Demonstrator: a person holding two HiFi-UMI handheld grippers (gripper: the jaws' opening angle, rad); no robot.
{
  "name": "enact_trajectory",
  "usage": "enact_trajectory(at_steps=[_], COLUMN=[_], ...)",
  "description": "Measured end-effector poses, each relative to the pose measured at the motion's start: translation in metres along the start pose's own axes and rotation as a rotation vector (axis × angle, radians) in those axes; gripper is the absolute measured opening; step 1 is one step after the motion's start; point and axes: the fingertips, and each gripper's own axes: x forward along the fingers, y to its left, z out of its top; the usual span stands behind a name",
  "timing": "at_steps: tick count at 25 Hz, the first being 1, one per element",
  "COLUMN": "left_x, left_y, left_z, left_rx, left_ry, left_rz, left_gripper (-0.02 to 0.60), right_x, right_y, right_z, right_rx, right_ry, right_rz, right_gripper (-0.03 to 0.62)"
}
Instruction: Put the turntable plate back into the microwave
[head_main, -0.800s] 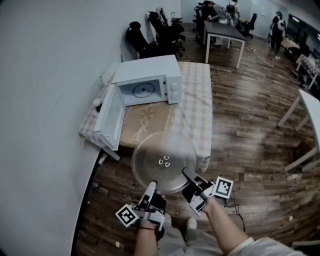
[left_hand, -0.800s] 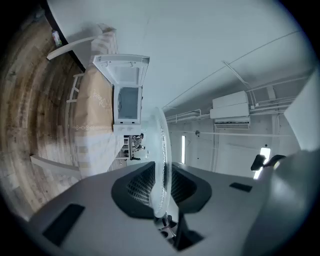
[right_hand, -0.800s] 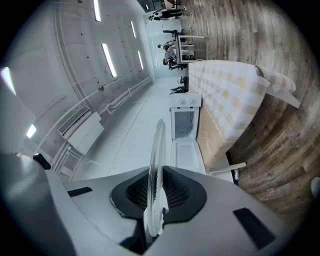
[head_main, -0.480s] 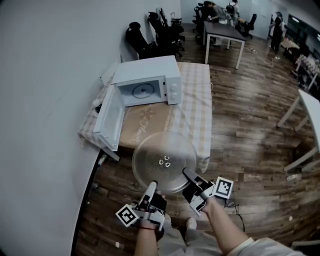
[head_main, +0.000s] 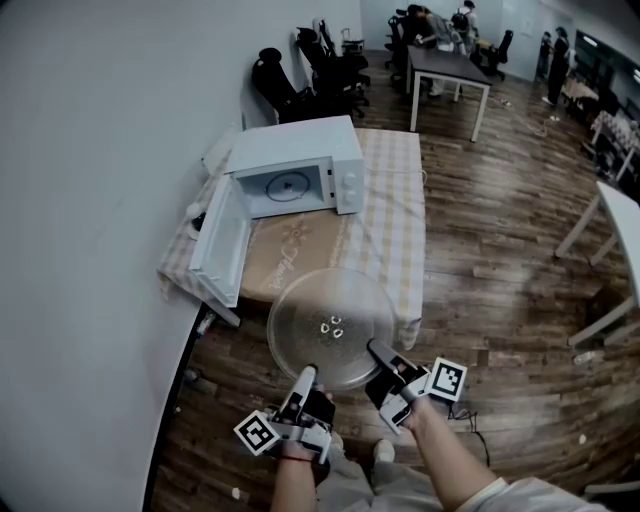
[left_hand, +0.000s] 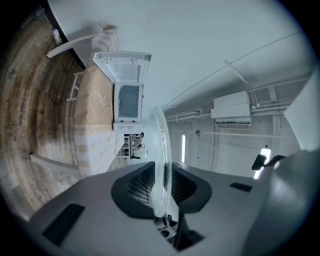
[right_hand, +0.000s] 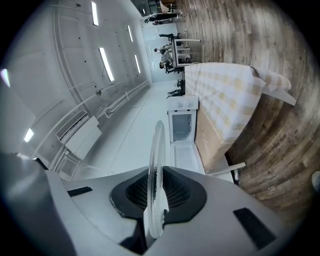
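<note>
The round clear glass turntable plate (head_main: 332, 326) hangs level in the air in front of the table's near end. My left gripper (head_main: 306, 376) is shut on its near left rim and my right gripper (head_main: 377, 350) on its near right rim. In both gripper views the plate (left_hand: 161, 165) (right_hand: 155, 185) shows edge-on, clamped between the dark pads. The white microwave (head_main: 295, 165) stands at the table's far left with its door (head_main: 219, 243) swung wide open toward me. Its cavity (head_main: 285, 184) shows a roller ring on the floor.
The table (head_main: 385, 230) wears a checked cloth with a brown mat in front of the microwave. A grey wall runs along the left. Black office chairs (head_main: 310, 65) stand behind the table, with a dark desk (head_main: 450, 70) and white tables on the wooden floor to the right.
The plate and both grippers have hardly shifted; the view has slid slightly, nothing else moved.
</note>
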Motion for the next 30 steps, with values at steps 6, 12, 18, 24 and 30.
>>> enact_trajectory(at_steps=[6,12,18,24,30], left_x=[0.001,0.007,0.017,0.027,0.037], left_y=[-0.002,-0.002,-0.008,-0.007,-0.002], left_z=[0.01,0.026,0.048,0.07,0.09], left_rx=[-0.013,-0.015,-0.014,-0.016,-0.033], left_ry=[-0.011,-0.013,-0.006,0.01,0.027], left_rz=[-0.003,-0.004,-0.012,-0.017,-0.015], left_gripper=[0.058,0.058,0.057,0.057,0.057], right_x=[0.01,0.028,0.051,0.072,0.092], right_y=[0.002,0.003,0.009,0.01,0.007], right_z=[-0.003,-0.001,-0.001,0.001,0.002], right_rx=[-0.008,-0.018,-0.021,-0.033,-0.033], right_ry=[0.001,-0.007,-0.018,-0.035,-0.057], right_rz=[-0.016,-0.013,-0.011,-0.012,-0.018], right_gripper=[0.048,0.048,0.048,0.048,0.048])
